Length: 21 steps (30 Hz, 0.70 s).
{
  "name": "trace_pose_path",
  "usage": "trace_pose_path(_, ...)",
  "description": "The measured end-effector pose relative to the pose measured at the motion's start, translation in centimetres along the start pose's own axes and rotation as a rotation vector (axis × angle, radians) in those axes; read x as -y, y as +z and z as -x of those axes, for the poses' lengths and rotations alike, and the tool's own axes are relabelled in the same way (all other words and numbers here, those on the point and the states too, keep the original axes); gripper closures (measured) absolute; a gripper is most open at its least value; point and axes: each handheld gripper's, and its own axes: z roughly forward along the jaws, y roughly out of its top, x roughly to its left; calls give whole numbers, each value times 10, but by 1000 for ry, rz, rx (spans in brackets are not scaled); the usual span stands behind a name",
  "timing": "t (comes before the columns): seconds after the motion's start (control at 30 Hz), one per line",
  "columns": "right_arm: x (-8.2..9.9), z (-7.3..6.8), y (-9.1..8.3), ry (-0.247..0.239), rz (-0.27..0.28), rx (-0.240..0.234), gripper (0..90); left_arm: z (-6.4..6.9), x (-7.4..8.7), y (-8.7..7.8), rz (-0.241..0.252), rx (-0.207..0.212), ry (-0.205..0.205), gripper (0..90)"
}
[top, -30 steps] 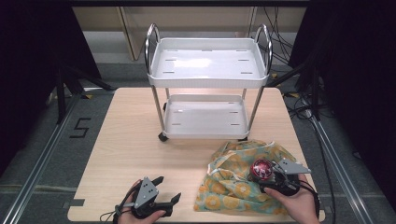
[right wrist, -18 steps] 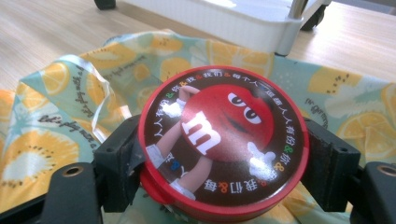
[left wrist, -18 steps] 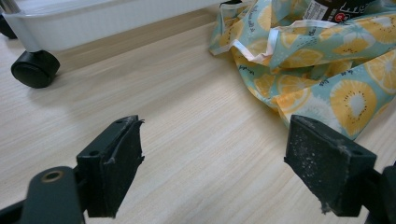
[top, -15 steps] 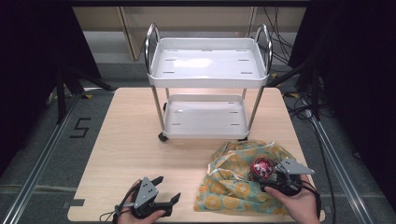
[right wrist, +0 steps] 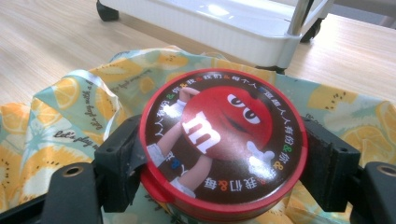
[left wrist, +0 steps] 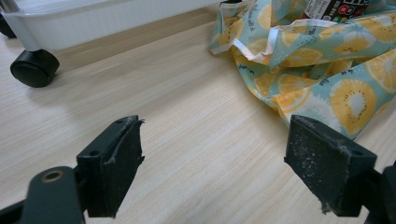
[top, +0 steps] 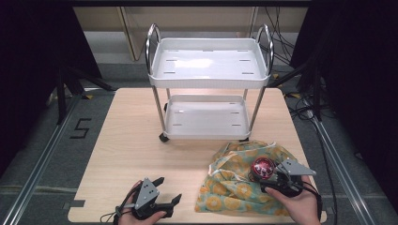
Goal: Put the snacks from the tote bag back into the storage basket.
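A round red candy tin (right wrist: 224,140) with a cartoon lid sits between the jaws of my right gripper (right wrist: 224,161), which is shut on its sides. From above, the tin (top: 263,168) is over a crumpled cloth bag (top: 234,185) printed with orange and kiwi slices at the table's front right, with the right gripper (top: 272,180) just behind it. My left gripper (top: 165,192) rests at the front left of the table, open, nothing between its jaws. In the left gripper view its pads (left wrist: 116,163) frame bare wood, the bag (left wrist: 327,70) beyond to the right.
A white two-shelf trolley (top: 209,89) with chrome handles stands on the far half of the wooden table (top: 131,145); a black caster (left wrist: 33,67) is near the left gripper. Cables lie on the floor at the right.
The right gripper with the tin has barely shifted over the bag. The left gripper has stayed where it was.
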Motion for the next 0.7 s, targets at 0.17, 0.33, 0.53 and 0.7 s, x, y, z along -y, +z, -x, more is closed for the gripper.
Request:
trace_pose_path(0.17,-1,1,-3,-15,1,9,262,0,0,0,1,1,0,181)
trace_pose_path(0.33,-4,-2,-6,21,11,18,262,1,1,1,2,0,-27,181)
trace_pose_path(0.53,-7,-4,-6,24,26,27,262,1,0,0,-1,-1,3,182)
trace_pose_path(0.7,-10,-2,-5,5,51,22,263,2,1,1,-1,-4,-22,181)
